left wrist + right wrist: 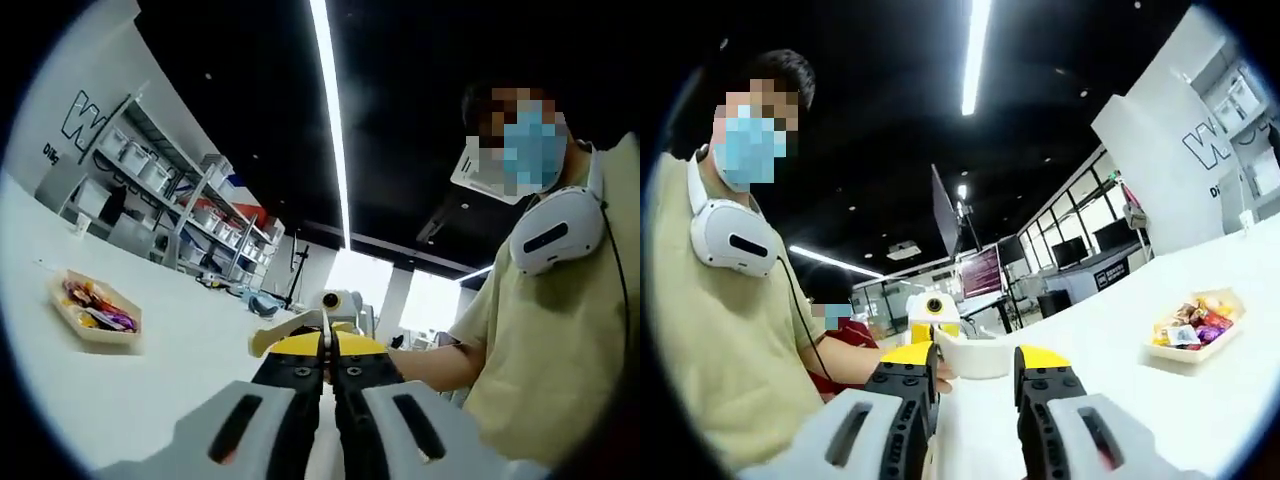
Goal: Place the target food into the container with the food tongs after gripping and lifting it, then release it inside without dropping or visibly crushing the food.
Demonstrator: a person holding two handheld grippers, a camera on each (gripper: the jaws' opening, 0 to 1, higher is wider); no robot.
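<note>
Facing person; left gripper (328, 372) jaws pressed together, tongs unrecognisable (state unclear); tray (97, 308) contents blurred.

We see a pale tan tray (96, 318) of multicoloured sweets (1192, 322) on the white table (170, 380), and black-and-yellow jaws on both grippers.

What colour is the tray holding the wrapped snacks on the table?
Light tan, like cardboard or pale wood; the tray shows best in the right gripper view, on the white table.
</note>
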